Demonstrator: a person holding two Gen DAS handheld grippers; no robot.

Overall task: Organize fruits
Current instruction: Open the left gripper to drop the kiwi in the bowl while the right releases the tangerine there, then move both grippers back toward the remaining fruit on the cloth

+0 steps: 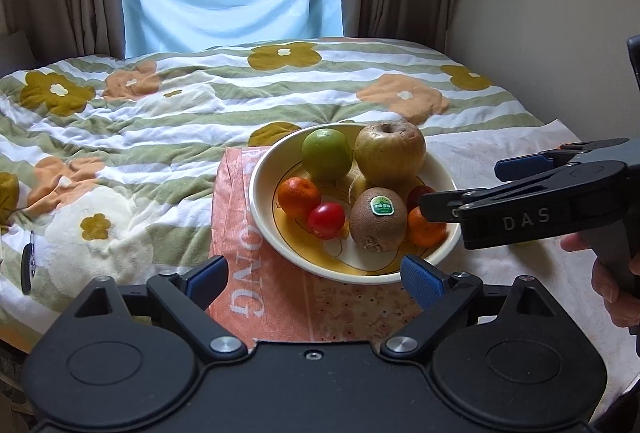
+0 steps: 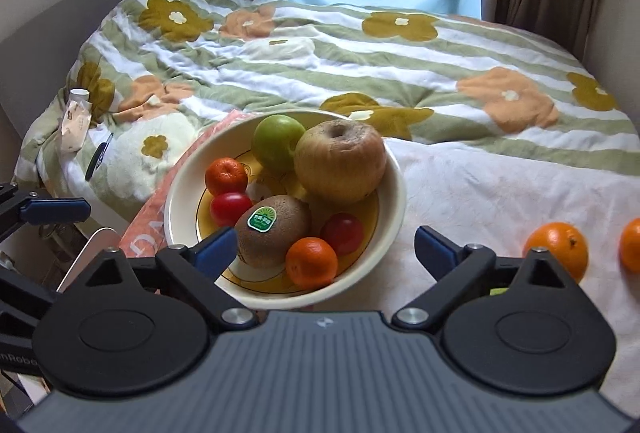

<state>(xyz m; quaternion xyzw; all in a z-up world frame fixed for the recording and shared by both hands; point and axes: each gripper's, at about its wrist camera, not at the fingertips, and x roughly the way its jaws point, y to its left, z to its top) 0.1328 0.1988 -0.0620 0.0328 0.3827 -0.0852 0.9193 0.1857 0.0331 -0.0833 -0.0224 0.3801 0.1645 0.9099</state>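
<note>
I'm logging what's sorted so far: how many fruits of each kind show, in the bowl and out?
Green apple: 1
Brownish apple: 1
Kiwi: 1
Tomatoes: 2
Small oranges in bowl: 2
Oranges on cloth: 2
Total: 9

"DAS" stands on the right tool [image 1: 464,189]; "ONG" runs along the orange cloth [image 1: 256,297].

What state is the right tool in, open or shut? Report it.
Open. The right tool has its blue pads spread wide above the bowl, nothing between them; the kiwi lies untouched.
</note>
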